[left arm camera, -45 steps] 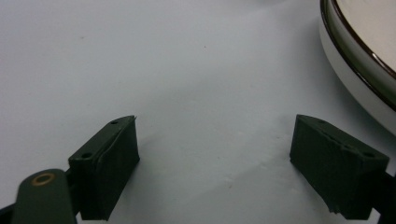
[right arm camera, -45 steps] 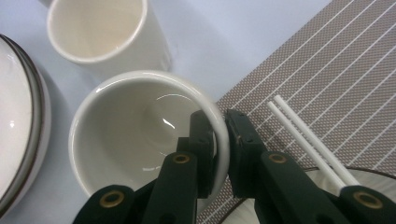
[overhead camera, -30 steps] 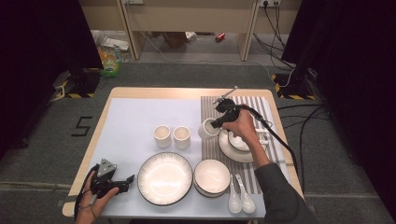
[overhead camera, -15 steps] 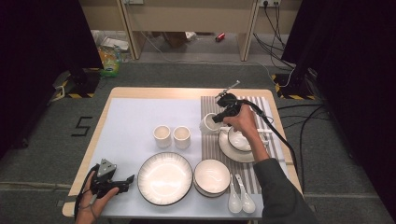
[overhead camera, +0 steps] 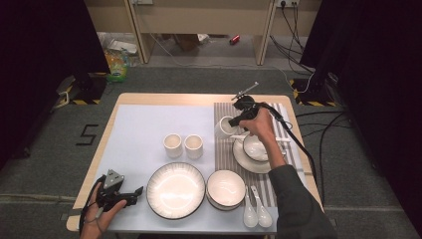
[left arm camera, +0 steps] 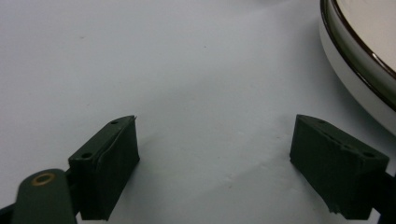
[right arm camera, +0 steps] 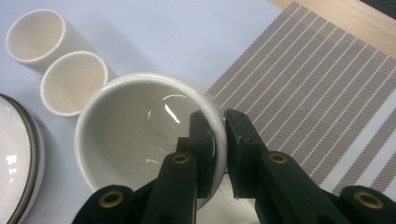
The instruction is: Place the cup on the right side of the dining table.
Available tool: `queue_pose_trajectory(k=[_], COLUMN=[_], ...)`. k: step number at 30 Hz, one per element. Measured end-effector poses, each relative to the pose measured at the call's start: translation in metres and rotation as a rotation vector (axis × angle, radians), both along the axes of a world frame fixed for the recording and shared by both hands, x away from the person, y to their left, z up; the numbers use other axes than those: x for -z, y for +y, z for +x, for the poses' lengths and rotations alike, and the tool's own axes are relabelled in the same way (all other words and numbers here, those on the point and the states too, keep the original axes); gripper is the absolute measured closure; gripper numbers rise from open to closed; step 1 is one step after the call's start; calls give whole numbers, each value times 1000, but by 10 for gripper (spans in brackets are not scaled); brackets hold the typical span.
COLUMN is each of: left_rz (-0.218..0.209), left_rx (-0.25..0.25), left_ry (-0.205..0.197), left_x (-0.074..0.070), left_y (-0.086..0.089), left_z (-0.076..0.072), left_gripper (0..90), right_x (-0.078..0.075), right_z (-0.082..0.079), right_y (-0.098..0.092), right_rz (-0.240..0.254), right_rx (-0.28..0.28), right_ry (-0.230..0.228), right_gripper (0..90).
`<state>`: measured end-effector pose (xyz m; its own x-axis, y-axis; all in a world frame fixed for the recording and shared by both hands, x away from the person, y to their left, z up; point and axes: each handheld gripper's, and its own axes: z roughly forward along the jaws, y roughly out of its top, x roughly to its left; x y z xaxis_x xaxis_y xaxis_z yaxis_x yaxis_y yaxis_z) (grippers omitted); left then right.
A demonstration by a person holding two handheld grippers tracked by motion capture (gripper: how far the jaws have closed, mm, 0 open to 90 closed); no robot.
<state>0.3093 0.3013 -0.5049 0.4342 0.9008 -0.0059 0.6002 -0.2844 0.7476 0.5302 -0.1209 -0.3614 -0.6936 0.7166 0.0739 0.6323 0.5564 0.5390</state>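
Three cups (overhead camera: 172, 145) (overhead camera: 193, 146) (overhead camera: 224, 126), one plate (overhead camera: 175, 189), two bowls (overhead camera: 226, 188) (overhead camera: 255, 148), one saucer (overhead camera: 246, 162), two spoons (overhead camera: 249, 215) (overhead camera: 262, 214), one striped placemat (overhead camera: 222, 157).

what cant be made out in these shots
- The bowl on its saucer, high view: the person's right hand and forearm cover part of it, so its contents cannot be told.
- The cup, right gripper view: its base is cut off behind the right gripper, so whether it touches the table is unclear.
- The big plate, left gripper view: the frame edge cuts most of it off.
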Motion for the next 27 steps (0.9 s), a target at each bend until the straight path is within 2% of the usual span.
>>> queue_pose_trajectory(k=[27], left_rz=[-2], left_rx=[1], left_ry=[0], left_x=[0], left_y=[0], left_z=[0], left_gripper=[143], right_x=[16], right_z=[38], right_y=[-8], right_rz=[-28], right_rx=[148], right_ry=[21], right_gripper=[815])
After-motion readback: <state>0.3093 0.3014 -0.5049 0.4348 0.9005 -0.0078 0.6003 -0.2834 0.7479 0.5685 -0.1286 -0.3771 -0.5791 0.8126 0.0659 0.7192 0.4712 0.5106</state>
